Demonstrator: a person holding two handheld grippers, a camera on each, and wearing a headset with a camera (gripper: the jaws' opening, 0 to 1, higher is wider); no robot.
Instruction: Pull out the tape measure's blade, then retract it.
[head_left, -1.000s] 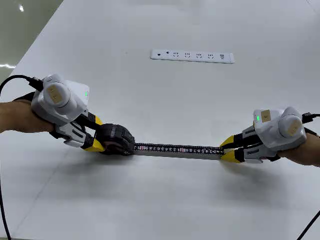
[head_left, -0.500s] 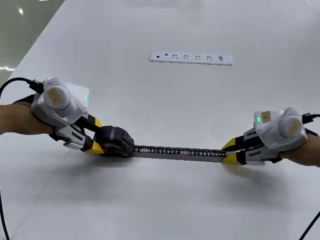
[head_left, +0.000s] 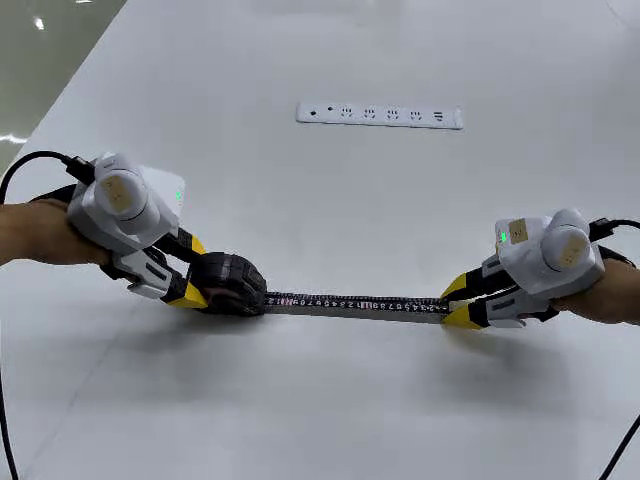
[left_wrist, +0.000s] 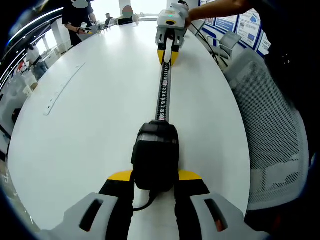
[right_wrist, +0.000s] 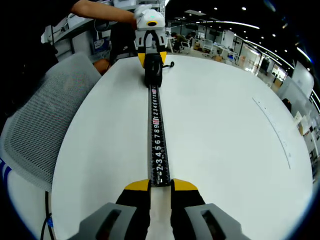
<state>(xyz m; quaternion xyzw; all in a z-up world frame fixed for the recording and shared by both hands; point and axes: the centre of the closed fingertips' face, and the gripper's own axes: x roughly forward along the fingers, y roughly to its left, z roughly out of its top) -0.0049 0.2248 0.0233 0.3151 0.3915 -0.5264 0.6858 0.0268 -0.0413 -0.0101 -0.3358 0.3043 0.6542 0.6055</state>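
White worktop (head_left: 330, 200) runs away from the person, with a power strip (head_left: 380, 115) lying well beyond the case (head_left: 232, 283). Left tongs (head_left: 193, 270) are clamped on the case, which sits on the worktop. Right tongs (head_left: 458, 302) are closed on the tip of the blade (head_left: 355, 302), well out from the case. Over the last second the drawn length has barely grown, the case has stayed put and the right tongs have hardly shifted. That suggests the pull is about finished and the retraction comes next. The case, as the one container, presumably houses the rest of the coil. The exposed numbered stretch runs straight out from it.
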